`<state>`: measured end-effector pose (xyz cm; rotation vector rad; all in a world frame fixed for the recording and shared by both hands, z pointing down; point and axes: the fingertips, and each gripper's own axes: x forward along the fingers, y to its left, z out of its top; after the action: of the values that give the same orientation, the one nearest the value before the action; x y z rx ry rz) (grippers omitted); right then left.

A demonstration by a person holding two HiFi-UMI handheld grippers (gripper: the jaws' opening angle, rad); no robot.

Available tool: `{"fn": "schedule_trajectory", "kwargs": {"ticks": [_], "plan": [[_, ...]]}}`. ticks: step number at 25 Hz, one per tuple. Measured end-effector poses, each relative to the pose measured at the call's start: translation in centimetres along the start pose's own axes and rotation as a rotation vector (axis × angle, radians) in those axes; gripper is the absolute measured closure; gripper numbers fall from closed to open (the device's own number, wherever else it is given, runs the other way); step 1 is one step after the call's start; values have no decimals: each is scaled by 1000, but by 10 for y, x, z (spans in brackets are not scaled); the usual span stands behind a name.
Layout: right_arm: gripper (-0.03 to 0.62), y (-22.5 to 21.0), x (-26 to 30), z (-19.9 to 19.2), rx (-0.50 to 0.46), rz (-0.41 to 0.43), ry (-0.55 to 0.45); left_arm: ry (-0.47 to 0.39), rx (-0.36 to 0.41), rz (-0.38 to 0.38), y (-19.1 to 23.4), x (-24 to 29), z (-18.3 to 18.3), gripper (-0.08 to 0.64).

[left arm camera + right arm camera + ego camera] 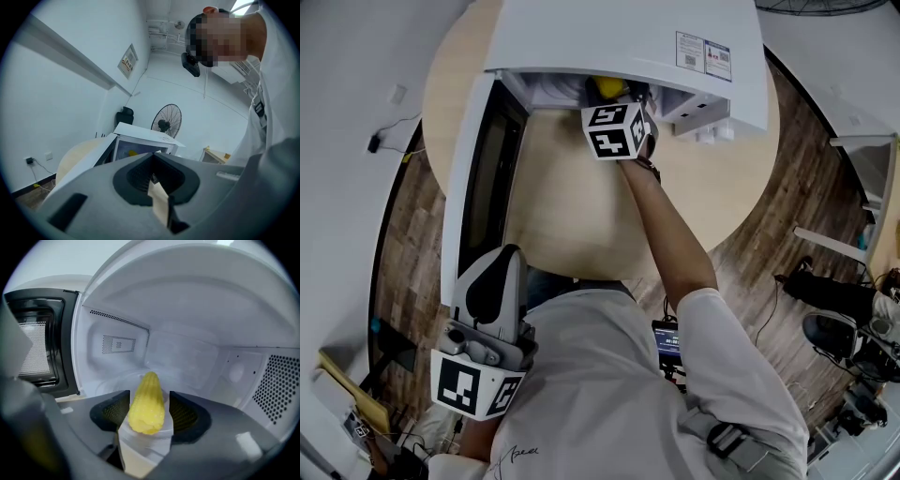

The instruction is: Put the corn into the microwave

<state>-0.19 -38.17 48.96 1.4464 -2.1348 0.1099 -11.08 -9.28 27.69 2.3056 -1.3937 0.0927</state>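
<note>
Corn [146, 404] lies inside the open microwave [197, 352], between the released, spread fingers [183, 414] of the right gripper [145, 414]; the left gripper [152, 180] is clenched and empty; withdrawal and closing the door [40, 348] apparently remain.

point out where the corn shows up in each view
Head view: corn top centre, inside the microwave.
Left gripper view: corn a speck in the distant microwave, centre.
Right gripper view: corn lower centre, between parted jaws.
Shared landmark: the microwave's open door.
</note>
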Motion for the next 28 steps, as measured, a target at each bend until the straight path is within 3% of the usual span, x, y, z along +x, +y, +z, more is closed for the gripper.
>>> {"fn": "schedule_trajectory", "kwargs": {"ticks": [9,15,28], "plan": [[318,1,-28,-5,-2,-3,-8,8,1,-6,-10,-2,-7,569],[356,-2,-48,-3,0,-19,-33,8,4,-15,-15,-5,-11,569],[400,-2,-89,9,19,23,-63,-26,17,-42,-28,-15,-9,569]]}}
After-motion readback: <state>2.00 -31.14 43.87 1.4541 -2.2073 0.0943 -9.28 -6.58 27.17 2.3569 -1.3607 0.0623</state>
